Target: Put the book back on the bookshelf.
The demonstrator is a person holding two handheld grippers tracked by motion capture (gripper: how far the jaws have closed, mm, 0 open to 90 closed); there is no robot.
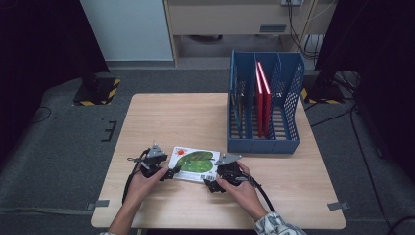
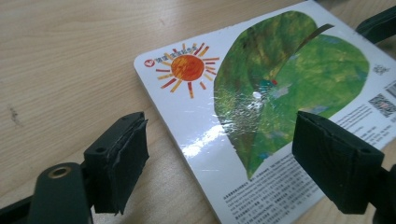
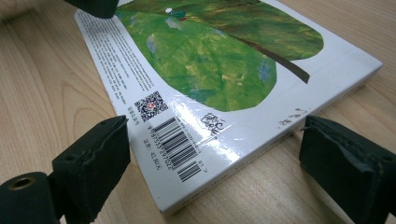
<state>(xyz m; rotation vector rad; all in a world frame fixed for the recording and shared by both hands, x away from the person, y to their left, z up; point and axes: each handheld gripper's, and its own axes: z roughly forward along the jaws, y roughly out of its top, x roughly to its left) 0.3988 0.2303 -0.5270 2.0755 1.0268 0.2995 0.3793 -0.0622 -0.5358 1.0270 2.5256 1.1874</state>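
A white picture book (image 1: 196,164) with a green leaf and an orange sun on its cover lies flat on the wooden table (image 1: 195,117), near the front edge. My left gripper (image 1: 171,172) is open at the book's left end. In the left gripper view (image 2: 224,163) one jaw is over the bare table and the other over the cover (image 2: 280,70). My right gripper (image 1: 211,185) is open at the book's near right corner. In the right gripper view (image 3: 219,163) its jaws stand either side of the barcode corner of the book (image 3: 210,60).
A blue mesh file rack (image 1: 288,93) stands at the table's back right with red books (image 1: 264,98) upright in one slot. Black stands and cables are on the grey floor around the table. The table's left and middle show bare wood.
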